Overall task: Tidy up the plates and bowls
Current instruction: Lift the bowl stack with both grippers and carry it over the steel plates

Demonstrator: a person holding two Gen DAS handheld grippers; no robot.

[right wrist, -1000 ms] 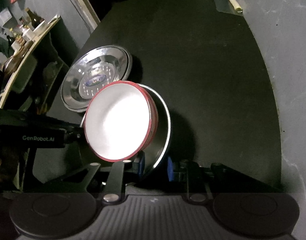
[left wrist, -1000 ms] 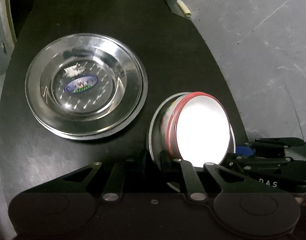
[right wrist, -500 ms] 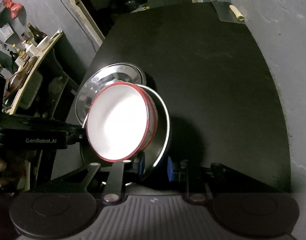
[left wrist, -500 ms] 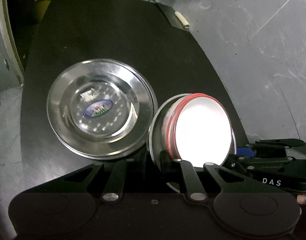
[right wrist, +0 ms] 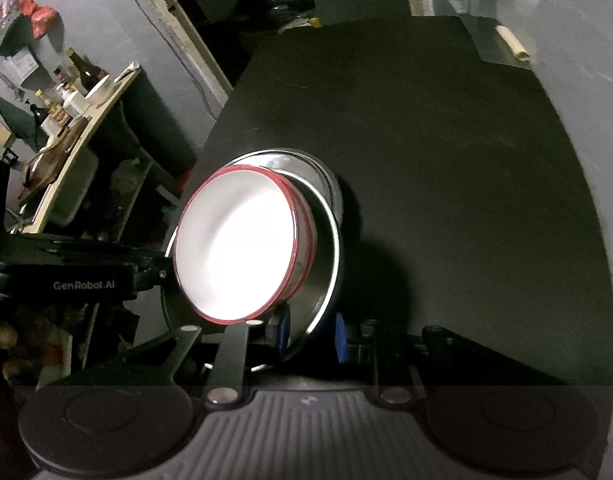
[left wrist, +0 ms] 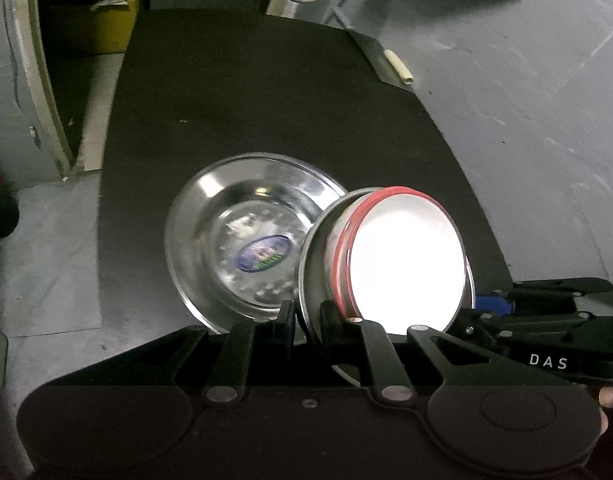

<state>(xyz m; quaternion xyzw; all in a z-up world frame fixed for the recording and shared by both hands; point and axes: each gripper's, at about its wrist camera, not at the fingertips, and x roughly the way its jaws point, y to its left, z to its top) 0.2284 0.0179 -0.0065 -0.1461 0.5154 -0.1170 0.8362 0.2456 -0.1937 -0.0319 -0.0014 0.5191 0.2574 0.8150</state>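
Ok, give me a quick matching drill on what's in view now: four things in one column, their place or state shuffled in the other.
Things:
1. red-rimmed white bowl
2. steel plate with the oval sticker
3. tilted steel plate
4. cream cylinder

Places or states:
A. flat on the black table
B. at the table's far right edge
C. sitting in a steel plate
D. gripped at its rim by the left gripper and right gripper

Pairs: 1-C, 2-A, 3-D, 4-B
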